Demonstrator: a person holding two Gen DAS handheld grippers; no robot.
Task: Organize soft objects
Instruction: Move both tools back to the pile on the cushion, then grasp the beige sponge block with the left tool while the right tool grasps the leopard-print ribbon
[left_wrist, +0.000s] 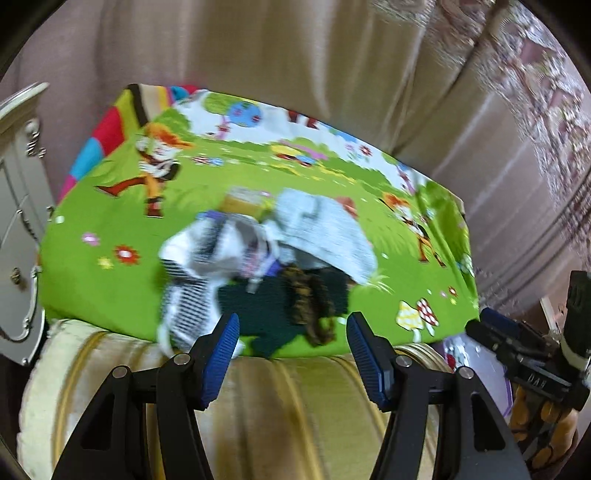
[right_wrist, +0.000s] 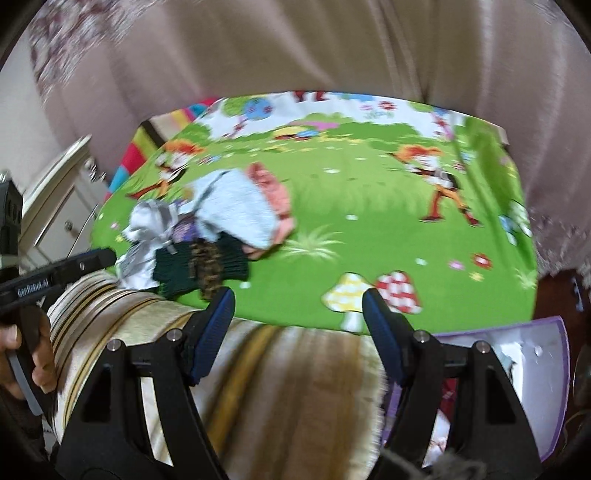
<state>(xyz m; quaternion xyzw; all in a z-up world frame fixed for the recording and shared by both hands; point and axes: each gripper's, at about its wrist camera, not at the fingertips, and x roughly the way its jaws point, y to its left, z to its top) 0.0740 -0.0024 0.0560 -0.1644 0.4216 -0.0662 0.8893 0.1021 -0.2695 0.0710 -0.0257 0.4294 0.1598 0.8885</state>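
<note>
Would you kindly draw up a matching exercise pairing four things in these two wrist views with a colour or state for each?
Things:
1. left gripper
2. knitted cloth
3. play mat
4. folded cloth

Colour or state:
A. pale grey, atop the pile
B. dark green, at the mat's near edge
C. open, holding nothing
D. bright green with cartoon figures and mushrooms

Pairs: 1-C, 2-B, 3-D, 4-A

Both wrist views downward, sharing green mat (left_wrist: 110, 280)
</note>
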